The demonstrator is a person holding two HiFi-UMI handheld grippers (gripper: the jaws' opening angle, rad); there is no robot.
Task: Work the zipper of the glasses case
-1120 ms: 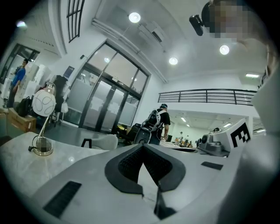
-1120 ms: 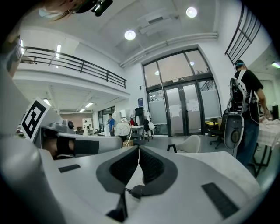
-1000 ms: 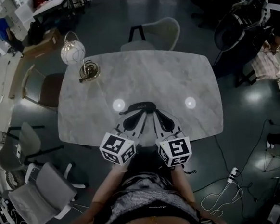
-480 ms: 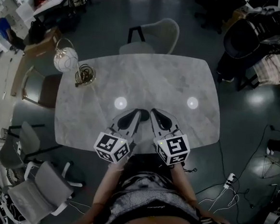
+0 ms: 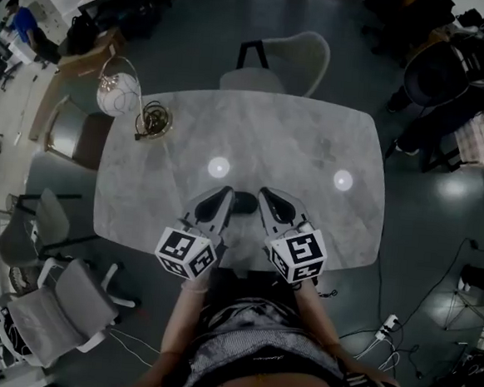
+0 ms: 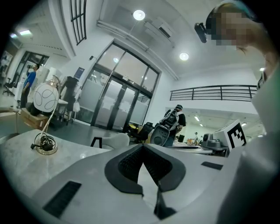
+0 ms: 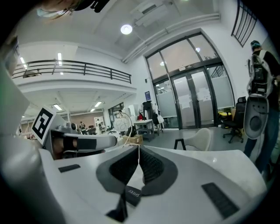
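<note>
The dark glasses case (image 5: 244, 202) shows only as a small black patch between my two grippers, low over the marble table (image 5: 313, 144) near its front edge. My left gripper (image 5: 223, 195) is shut; in the left gripper view a thin dark strip (image 6: 159, 204) hangs from between its closed pads (image 6: 127, 164). My right gripper (image 5: 265, 196) is shut too, pinching a black printed pull tab (image 7: 132, 193) in the right gripper view. Both point almost level across the table, tips close together. The case's body and zipper line are hidden under the jaws.
A globe lamp (image 5: 119, 95) on a coiled brass base (image 5: 153, 121) stands at the table's far left corner. A pale chair (image 5: 282, 54) is tucked at the far side, grey chairs (image 5: 66, 312) stand at the near left. Two ceiling-light reflections (image 5: 219, 167) lie on the tabletop.
Both grippers have drawn back toward the person and the table's front edge, staying shut. The case came with them and now shows less between the tips.
</note>
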